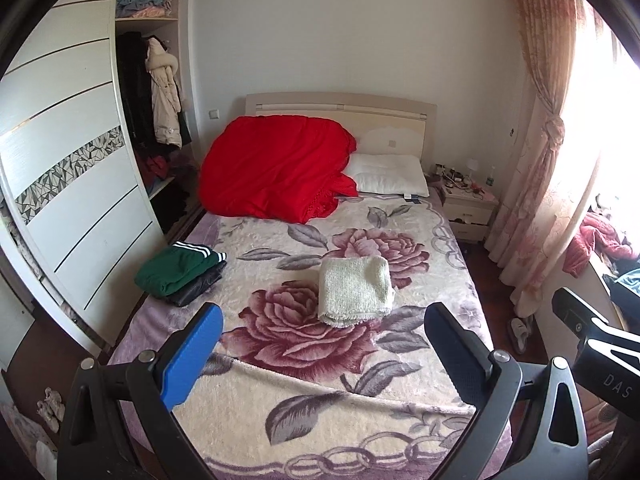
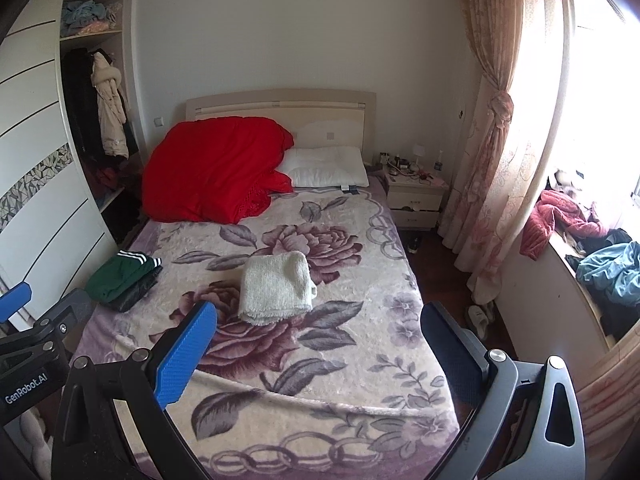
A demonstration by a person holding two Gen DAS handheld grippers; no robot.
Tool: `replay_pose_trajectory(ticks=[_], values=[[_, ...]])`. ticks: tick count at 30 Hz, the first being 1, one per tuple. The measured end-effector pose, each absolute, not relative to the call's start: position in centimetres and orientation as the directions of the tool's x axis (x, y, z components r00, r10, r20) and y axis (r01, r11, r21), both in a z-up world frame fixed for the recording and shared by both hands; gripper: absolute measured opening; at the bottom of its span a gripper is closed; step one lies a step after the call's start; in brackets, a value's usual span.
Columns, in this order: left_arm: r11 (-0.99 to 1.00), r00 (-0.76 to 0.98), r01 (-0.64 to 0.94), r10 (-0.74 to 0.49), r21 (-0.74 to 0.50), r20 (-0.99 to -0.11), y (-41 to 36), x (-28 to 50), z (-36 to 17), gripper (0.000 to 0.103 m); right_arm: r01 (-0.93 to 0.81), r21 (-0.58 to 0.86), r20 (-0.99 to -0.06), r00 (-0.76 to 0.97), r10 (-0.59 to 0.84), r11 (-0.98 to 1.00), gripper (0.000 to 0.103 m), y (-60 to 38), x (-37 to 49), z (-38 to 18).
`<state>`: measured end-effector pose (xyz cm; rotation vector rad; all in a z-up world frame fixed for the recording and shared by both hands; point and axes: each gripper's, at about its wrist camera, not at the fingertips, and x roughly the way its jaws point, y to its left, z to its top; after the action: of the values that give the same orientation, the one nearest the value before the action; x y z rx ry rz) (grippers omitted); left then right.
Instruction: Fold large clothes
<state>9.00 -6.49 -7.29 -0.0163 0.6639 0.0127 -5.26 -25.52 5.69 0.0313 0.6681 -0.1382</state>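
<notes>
A folded cream fleece garment [image 1: 354,292] lies on the middle of the floral bed blanket [image 1: 320,392]; it also shows in the right wrist view [image 2: 276,288]. A folded green garment with white stripes [image 1: 178,268] sits on a dark folded one at the bed's left edge, also seen in the right wrist view [image 2: 120,276]. My left gripper [image 1: 324,356] is open and empty, held above the foot of the bed. My right gripper [image 2: 320,352] is open and empty, beside it to the right. A heap of unfolded clothes [image 2: 600,256] lies on the window ledge at right.
A red quilt [image 1: 276,168] and white pillow [image 1: 388,180] lie at the headboard. A wardrobe [image 1: 68,184] stands left of the bed, a cluttered nightstand [image 1: 468,204] and pink curtain [image 1: 540,176] to the right. Slippers [image 2: 478,320] lie on the floor.
</notes>
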Motion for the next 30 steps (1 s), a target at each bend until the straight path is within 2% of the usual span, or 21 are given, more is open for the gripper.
replay_pose_trajectory(ticks=[30], values=[[0.999, 0.8, -0.035, 0.031, 0.005, -0.599, -5.9, 8.2, -6.3, 0.103, 0.085, -0.026, -0.61, 0.788, -0.083, 0.996, 0.103, -26.6, -6.1, 8.3]])
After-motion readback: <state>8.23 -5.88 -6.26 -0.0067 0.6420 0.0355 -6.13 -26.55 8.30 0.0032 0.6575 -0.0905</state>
